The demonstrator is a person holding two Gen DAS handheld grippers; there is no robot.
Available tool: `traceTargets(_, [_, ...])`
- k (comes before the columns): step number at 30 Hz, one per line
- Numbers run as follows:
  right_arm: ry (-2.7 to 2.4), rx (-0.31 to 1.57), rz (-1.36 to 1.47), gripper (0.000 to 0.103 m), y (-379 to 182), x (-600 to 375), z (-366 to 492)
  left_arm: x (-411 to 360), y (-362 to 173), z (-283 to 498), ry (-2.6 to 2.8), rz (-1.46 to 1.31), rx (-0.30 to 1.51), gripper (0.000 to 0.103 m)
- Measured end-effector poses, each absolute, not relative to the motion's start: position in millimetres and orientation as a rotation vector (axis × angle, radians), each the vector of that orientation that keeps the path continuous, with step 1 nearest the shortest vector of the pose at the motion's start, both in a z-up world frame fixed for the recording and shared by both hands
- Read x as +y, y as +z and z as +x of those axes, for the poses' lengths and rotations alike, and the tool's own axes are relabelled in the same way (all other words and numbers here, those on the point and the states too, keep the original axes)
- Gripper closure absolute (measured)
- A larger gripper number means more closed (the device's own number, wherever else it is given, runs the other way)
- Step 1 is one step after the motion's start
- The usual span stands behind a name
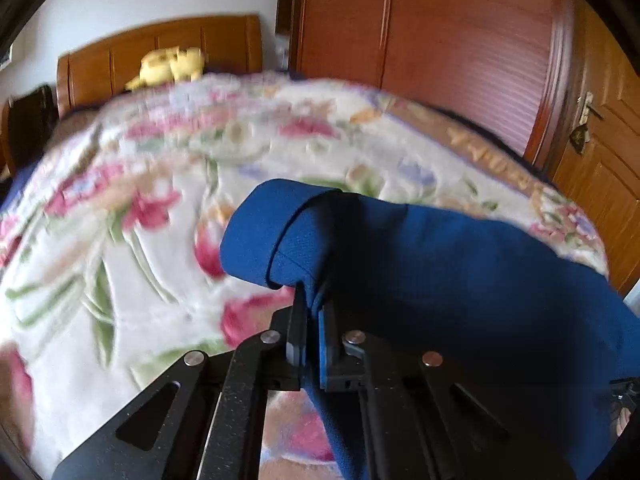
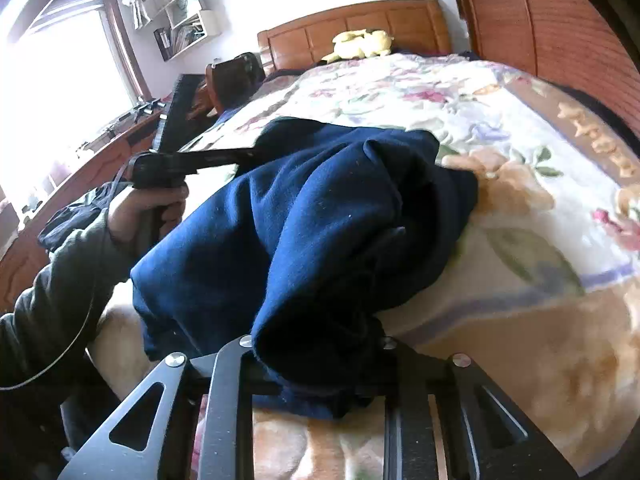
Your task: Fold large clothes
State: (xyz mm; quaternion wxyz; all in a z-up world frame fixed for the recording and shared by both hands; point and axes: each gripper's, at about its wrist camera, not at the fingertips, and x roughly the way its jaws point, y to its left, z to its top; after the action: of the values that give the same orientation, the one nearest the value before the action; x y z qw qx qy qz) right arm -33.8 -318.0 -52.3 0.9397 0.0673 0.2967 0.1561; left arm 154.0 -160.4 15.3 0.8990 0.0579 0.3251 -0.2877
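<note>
A dark blue garment (image 1: 440, 264) hangs from my left gripper (image 1: 311, 320), whose jaws are shut on a hemmed edge of it above the floral bed. In the right wrist view the same blue garment (image 2: 320, 220) is bunched over the bed and drapes over my right gripper (image 2: 316, 360). Its fingertips are hidden under the cloth, and the cloth seems to hang from them. The left gripper with the person's hand (image 2: 160, 208) shows at the left of that view, its front end reaching the garment's far edge.
The bed carries a cream floral blanket (image 1: 160, 200) with a wooden headboard (image 2: 352, 28) and a yellow plush toy (image 2: 360, 44). A reddish wooden wardrobe (image 1: 440, 40) and door stand to the right. A desk and window (image 2: 60, 80) are to the left.
</note>
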Motion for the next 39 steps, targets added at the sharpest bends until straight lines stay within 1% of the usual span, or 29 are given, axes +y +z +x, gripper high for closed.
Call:
traceTargets(7, [0.257, 0.527, 0.126, 0.084, -26, -337, -36, -168, 62, 136, -0.594, 0.120, 0.551, 0.099])
traceTargets(13, [0.170, 0.468, 0.073, 0.084, 7, -380, -42, -215, 85, 135, -0.618, 0.092, 0.485, 0.099])
traceTargets(18, [0.065, 0.462, 0.008, 0.085, 32, -435, -44, -297, 108, 141, -0.654, 0.084, 0.443, 0.099])
traceTargets(23, [-0.077, 0.451, -0.042, 0.085, 64, -504, -55, -403, 136, 153, -0.744, 0.057, 0.406, 0.099])
traceTargets(25, [-0.132, 0.455, -0.048, 0.085, 74, -533, -61, -441, 139, 154, -0.775, 0.081, 0.405, 0.099])
traceTargets(28, [-0.218, 0.476, -0.039, 0.084, 74, -580, -67, -501, 127, 162, -0.812, 0.110, 0.441, 0.099])
traceTargets(31, [-0.271, 0.513, 0.031, 0.084, 50, -619, -72, -557, 93, 184, -0.868, 0.095, 0.547, 0.098])
traceTargets(34, [-0.335, 0.568, 0.068, 0.080, 14, -634, -74, -592, 58, 192, -0.886, 0.118, 0.683, 0.097])
traceTargets(36, [-0.364, 0.556, 0.070, 0.076, 1, -639, -79, -595, 46, 184, -0.836, 0.183, 0.667, 0.097])
traceTargets(37, [-0.362, 0.536, 0.113, 0.071, 0, -641, -83, -592, 45, 179, -0.833, 0.192, 0.647, 0.094])
traceTargets(38, [-0.365, 0.520, 0.154, 0.061, 0, -645, -88, -585, 44, 175, -0.831, 0.204, 0.645, 0.087])
traceTargets(39, [-0.373, 0.506, 0.170, 0.053, 1, -650, -93, -579, 45, 173, -0.830, 0.206, 0.649, 0.082])
